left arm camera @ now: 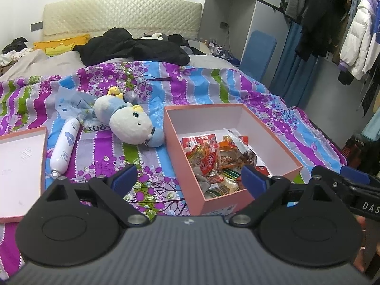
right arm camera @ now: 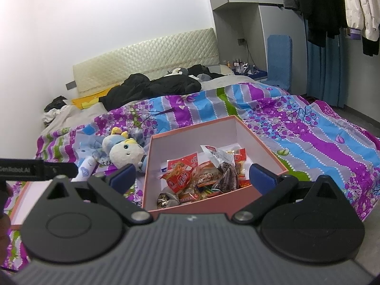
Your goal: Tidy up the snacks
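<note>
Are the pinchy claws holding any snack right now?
No. The left gripper and right gripper are both open and empty; the snacks lie in the pink box.

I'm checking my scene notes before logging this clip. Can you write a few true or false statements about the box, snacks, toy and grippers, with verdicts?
1. The snacks lie inside the pink box. True.
2. The box has its lid on. False: it is open, and the lid lies apart on the bedspread.
3. The left gripper holds a snack. False: its jaws are open and hold nothing.
4. The plush toy lies outside the box. True.
5. The right gripper is open. True.
6. The white tube stands upright. False: it lies flat on the bedspread.
</note>
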A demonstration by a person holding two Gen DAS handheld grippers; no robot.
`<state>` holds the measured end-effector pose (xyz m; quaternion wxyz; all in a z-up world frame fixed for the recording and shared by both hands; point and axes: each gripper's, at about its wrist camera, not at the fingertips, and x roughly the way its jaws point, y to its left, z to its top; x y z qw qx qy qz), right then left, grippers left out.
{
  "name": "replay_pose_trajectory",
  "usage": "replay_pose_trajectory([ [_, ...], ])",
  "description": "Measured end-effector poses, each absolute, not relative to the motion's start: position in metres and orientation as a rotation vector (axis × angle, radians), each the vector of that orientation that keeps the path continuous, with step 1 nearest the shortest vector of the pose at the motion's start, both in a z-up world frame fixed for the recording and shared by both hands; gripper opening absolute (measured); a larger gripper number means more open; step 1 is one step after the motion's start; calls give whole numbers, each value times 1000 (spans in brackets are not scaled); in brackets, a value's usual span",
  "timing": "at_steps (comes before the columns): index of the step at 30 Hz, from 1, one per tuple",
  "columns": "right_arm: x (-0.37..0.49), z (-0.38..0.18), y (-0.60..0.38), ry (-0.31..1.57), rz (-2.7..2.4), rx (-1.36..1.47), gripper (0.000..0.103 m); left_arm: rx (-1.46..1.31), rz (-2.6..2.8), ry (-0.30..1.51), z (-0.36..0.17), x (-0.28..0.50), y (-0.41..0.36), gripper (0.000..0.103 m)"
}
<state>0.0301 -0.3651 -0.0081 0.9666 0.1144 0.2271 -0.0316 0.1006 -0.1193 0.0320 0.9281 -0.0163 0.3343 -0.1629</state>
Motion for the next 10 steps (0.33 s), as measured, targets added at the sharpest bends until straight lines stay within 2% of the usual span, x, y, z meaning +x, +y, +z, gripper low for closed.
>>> replay_pose_trajectory([
  [10,29,-8,-364,464,-61,228,103,-39,-332,688,32,99,-118,97],
])
